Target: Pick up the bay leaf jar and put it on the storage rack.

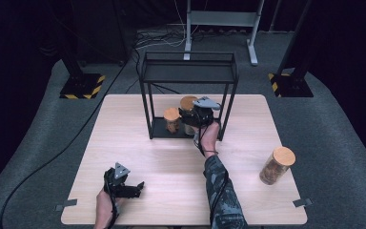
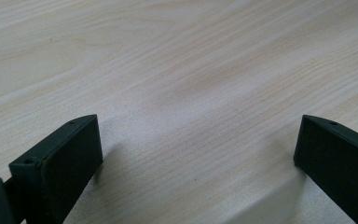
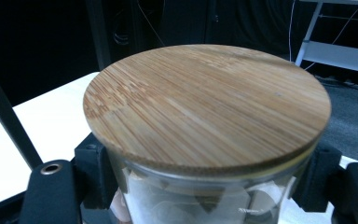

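Observation:
My right gripper (image 1: pixel 192 118) (image 3: pixel 205 189) is shut on a glass jar (image 3: pixel 205 196) just below its round bamboo lid (image 1: pixel 188 102) (image 3: pixel 205 102). Both black pads (image 3: pixel 92 163) press the glass from either side. The jar is inside the black wire rack (image 1: pixel 188 71), over its bottom shelf; whether it rests on the shelf I cannot tell. To its left on that shelf stands a second lidded jar (image 1: pixel 172 119). A third jar (image 1: pixel 277 165) stands on the table at the right. Near the front left edge my left gripper (image 1: pixel 137 187) (image 2: pixel 198 140) is open just above bare wood.
The pale wooden table (image 1: pixel 138 143) carries the rack at its back middle. The rack's thin black uprights (image 1: pixel 148 112) flank the shelf opening. Behind the table are dark floor, cables and stand feet with yellow-black stripes (image 1: pixel 82 87).

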Demonstrator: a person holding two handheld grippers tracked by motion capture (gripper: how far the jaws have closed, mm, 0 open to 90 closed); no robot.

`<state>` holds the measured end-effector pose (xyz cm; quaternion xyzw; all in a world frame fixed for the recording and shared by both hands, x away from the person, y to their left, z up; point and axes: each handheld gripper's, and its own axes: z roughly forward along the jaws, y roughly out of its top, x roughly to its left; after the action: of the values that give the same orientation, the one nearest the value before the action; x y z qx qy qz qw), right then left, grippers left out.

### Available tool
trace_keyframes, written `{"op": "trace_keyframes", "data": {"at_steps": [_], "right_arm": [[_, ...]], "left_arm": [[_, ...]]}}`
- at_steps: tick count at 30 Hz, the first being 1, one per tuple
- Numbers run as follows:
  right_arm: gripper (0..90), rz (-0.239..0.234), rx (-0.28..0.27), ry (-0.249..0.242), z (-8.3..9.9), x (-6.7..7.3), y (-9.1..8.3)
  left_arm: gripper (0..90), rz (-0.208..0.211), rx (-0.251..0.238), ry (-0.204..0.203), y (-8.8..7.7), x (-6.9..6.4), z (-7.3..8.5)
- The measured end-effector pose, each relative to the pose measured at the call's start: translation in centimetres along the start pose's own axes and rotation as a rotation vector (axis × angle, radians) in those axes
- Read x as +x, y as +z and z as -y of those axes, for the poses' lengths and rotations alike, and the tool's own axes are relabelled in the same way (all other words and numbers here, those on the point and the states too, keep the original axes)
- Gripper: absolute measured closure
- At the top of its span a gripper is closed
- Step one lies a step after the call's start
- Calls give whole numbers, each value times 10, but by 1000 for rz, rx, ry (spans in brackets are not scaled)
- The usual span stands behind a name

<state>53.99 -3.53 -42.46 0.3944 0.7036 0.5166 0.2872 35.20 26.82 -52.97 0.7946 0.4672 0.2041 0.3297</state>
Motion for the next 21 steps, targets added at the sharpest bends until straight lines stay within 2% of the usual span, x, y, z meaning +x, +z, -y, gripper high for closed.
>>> {"op": "trace_keyframes", "data": {"at_steps": [21], "right_arm": [[245, 24, 3, 8, -5, -7, 8]], "left_arm": [[4, 0, -1, 2, 0, 0, 0]]}}
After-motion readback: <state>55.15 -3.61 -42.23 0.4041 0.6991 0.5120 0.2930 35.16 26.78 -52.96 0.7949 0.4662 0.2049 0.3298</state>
